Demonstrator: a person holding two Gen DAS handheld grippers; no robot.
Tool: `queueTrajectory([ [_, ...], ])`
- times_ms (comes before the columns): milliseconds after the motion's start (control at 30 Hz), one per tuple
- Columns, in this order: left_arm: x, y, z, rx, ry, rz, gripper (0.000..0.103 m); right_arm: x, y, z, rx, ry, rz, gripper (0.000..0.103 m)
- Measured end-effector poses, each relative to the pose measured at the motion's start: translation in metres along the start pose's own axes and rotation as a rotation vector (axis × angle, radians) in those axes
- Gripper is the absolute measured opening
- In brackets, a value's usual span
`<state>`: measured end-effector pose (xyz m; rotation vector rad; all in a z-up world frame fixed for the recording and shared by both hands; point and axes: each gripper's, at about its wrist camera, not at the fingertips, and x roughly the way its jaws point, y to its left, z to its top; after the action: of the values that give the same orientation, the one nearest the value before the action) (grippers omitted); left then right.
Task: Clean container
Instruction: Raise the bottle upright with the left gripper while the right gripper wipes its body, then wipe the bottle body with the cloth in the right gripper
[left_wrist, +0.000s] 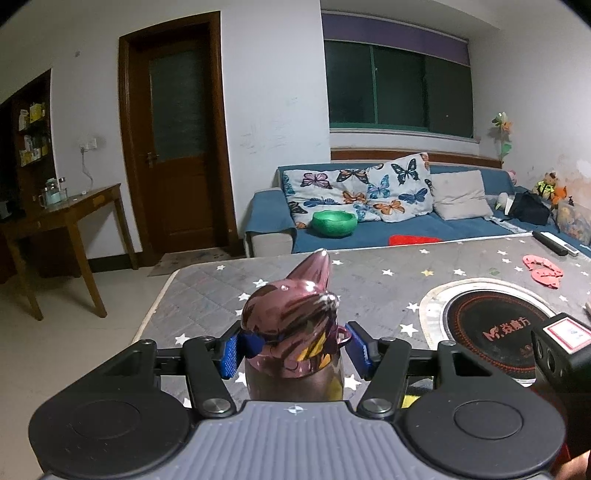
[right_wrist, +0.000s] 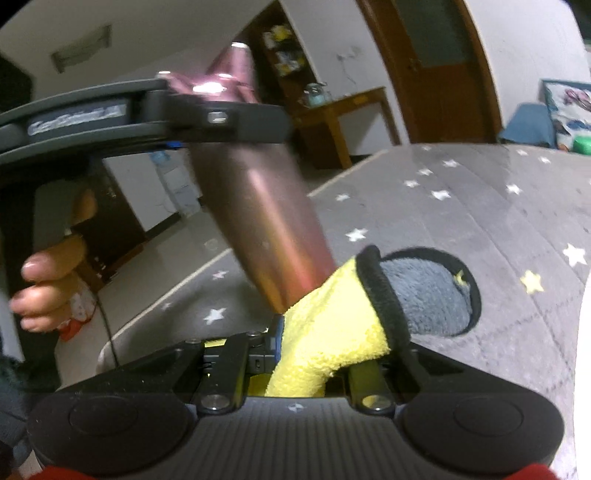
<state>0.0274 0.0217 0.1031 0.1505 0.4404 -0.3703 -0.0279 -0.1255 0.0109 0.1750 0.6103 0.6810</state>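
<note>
A shiny pink-purple metal bottle (left_wrist: 295, 325) with an animal-shaped lid stands between my left gripper's (left_wrist: 293, 350) blue-padded fingers, which are shut on it just below the lid. In the right wrist view the same bottle (right_wrist: 266, 221) is held tilted above the table by the left gripper (right_wrist: 177, 114). My right gripper (right_wrist: 317, 354) is shut on a yellow and grey cloth (right_wrist: 332, 321), which presses against the lower end of the bottle.
A grey star-patterned table cover (left_wrist: 369, 280) holds a round built-in cooktop (left_wrist: 491, 328), a pink cut-out piece (left_wrist: 543, 271) and a remote (left_wrist: 554, 242). Behind it stand a blue sofa (left_wrist: 461, 227) with a green bowl (left_wrist: 334, 222), a wooden side table (left_wrist: 66, 218) and a door.
</note>
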Motion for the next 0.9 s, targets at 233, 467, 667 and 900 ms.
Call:
queueTrajectory([
  [233, 0.000, -0.005, -0.002, -0.006, -0.003, 0.035, 0.060, -0.007, -0.006, 0.006, -0.004, -0.022, -0.049, 0.012],
  [467, -0.001, 0.003, -0.004, 0.039, -0.017, -0.023, 0.059, -0.033, -0.002, 0.030, -0.046, -0.126, -0.053, 0.012],
  [667, 0.001, 0.017, -0.006, 0.088, -0.036, -0.122, 0.058, -0.054, 0.006, 0.050, -0.101, -0.215, -0.015, 0.012],
  [900, 0.000, 0.023, -0.010, 0.050, -0.049, -0.132, 0.058, -0.036, 0.013, 0.040, -0.139, -0.157, 0.031, 0.013],
])
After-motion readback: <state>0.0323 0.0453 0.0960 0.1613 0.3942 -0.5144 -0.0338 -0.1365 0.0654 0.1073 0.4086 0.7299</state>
